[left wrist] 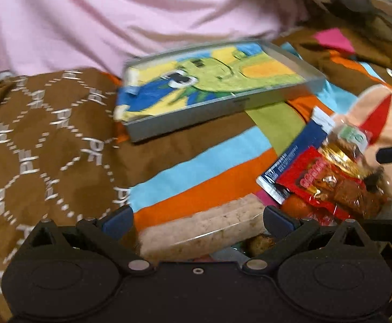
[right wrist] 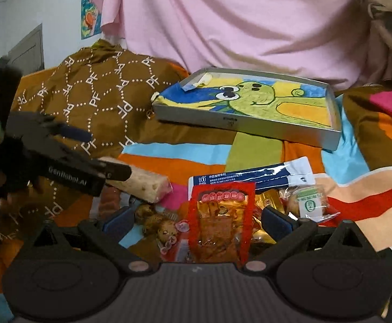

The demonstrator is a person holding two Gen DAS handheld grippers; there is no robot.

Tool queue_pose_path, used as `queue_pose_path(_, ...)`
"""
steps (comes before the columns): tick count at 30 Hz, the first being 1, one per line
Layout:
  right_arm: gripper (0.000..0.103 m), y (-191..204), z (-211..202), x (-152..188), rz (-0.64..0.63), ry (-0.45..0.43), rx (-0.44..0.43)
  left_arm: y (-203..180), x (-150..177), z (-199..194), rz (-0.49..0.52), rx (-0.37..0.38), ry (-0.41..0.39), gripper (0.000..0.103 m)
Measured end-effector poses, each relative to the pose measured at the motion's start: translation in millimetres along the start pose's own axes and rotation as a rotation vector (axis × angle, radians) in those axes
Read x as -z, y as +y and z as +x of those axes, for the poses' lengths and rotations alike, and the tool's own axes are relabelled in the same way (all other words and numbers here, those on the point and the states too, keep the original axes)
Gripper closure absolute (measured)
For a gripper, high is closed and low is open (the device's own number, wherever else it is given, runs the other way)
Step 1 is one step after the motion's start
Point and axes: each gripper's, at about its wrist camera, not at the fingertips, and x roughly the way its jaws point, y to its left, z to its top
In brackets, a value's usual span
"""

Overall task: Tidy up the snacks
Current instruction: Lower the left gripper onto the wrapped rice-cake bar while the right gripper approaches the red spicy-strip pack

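Observation:
A shallow grey tray (left wrist: 209, 117) lined with a green cartoon drawing lies on the striped bedspread; it also shows in the right wrist view (right wrist: 249, 127). My left gripper (left wrist: 198, 222) is shut on a pale rice-cracker bar (left wrist: 204, 226), held above the bed; the bar shows in the right wrist view (right wrist: 144, 184) with the left gripper (right wrist: 109, 171) on it. My right gripper (right wrist: 197, 220) is open over a red snack packet (right wrist: 221, 220). A blue-and-white sachet (right wrist: 252, 176), a clear cookie pack (right wrist: 310, 199) and quail-egg packs (right wrist: 158, 222) lie around it.
A brown patterned cloth (right wrist: 101, 94) is bunched at the left. A pink sheet (right wrist: 236, 21) hangs behind the tray. The snack pile also shows at the right of the left wrist view (left wrist: 328, 185).

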Motion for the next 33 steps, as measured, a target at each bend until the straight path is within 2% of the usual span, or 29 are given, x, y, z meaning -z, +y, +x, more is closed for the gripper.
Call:
queue_pose_path(6,0.011,-10.6,15.7,7.1,0.066,0.051,0.03,14.2,-11.9,24.2,0.049,0.161,0.081,0.001)
queue_pose_path(9,0.013,-13.2,16.5,10.0,0.073,0.047,0.028,16.7,-16.7,32.7,0.078,0.208,0.11,0.001)
queue_pose_path(13,0.017,-11.4,17.7,13.5,0.073,0.057,-0.004,16.3,-22.3,44.7,0.103,0.23,0.171,0.001)
queue_pose_path(17,0.021,-7.4,17.8,15.1,0.058,0.051,-0.017,14.2,-21.8,53.4,0.132,0.217,0.224,0.001)
queue_pose_path(20,0.025,-8.0,19.5,16.2,0.061,0.063,-0.022,18.5,-19.7,55.9,0.095,0.237,0.255,0.005)
queue_pose_path(23,0.025,-7.8,19.1,16.2,0.056,0.06,-0.019,21.6,-16.3,58.9,0.036,0.246,0.304,0.009)
queue_pose_path(27,0.025,-4.7,19.7,16.2,0.027,0.061,-0.007,20.9,-16.9,52.5,-0.006,0.241,0.331,0.014)
queue_pose_path(33,0.025,2.0,18.2,16.4,-0.026,0.061,0.012,15.9,-17.2,40.2,-0.115,0.262,0.366,0.015)
